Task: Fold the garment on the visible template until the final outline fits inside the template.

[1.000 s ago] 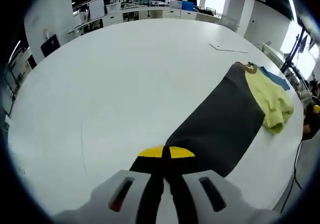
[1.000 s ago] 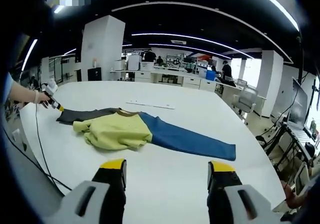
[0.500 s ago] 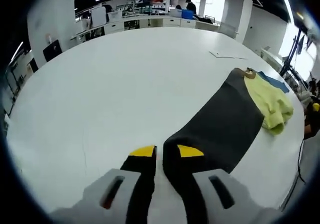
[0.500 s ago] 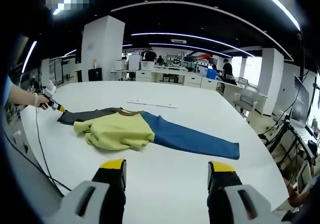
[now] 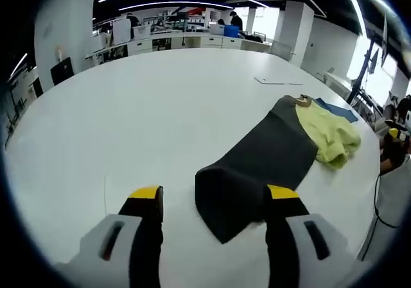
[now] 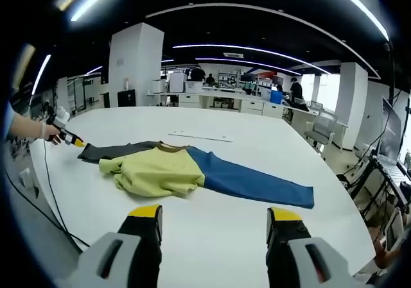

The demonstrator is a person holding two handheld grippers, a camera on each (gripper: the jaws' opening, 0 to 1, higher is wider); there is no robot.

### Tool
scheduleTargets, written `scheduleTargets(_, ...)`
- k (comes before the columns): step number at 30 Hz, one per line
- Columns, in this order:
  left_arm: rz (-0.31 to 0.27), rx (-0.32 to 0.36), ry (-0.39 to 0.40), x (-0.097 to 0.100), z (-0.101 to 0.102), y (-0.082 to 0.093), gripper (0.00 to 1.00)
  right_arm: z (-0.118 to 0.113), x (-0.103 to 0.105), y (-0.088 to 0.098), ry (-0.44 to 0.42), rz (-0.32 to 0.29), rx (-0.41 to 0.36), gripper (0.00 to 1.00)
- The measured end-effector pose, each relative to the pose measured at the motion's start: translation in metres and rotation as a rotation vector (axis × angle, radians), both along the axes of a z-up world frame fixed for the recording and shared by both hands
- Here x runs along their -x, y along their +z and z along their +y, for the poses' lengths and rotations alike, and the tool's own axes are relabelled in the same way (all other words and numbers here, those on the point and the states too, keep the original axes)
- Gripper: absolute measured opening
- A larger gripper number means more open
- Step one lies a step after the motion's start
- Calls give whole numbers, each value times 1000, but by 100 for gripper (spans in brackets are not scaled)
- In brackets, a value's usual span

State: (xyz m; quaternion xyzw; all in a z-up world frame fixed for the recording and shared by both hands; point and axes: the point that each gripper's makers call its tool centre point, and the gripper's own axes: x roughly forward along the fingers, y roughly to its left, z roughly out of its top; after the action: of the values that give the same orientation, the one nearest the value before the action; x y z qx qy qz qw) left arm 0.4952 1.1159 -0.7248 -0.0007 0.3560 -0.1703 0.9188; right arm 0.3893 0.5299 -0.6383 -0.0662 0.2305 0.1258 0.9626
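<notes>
Letting go: in the left gripper view the left claw has spread wide, where a second ago it pinched the dark sleeve; the cuff now lies free on the table between its jaws, toward the right one. In the right gripper view the right claw stays open and empty, the garment well ahead, unfolded, so folding remains.

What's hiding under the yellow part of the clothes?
The bunched yellow part lies on the white table, with a dark sleeve and a blue sleeve sticking out from it. Whatever is beneath it is covered.
</notes>
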Motion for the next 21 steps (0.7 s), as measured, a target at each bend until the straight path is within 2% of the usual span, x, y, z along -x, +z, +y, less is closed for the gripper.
scheduleTargets(3, -10, 9, -44, 6, -5, 1, 66, 0, 0, 0, -1, 0, -7, 65)
scheduleTargets(9, -12, 52, -75, 16, -9, -1, 66, 1, 2, -1, 2, 6, -4, 65)
scheduleTargets(13, -13, 55, -92, 21, -9, -5, 66, 1, 2, -1, -3, 6, -7, 65)
scheduleTargets(17, -16, 79, -100, 26, -12, -5, 60, 1, 3, -1, -1, 10, -2, 65)
scheduleTargets(21, -14, 54, -94, 28, -7, -11, 53, 2, 3, -1, 0, 11, -2, 65)
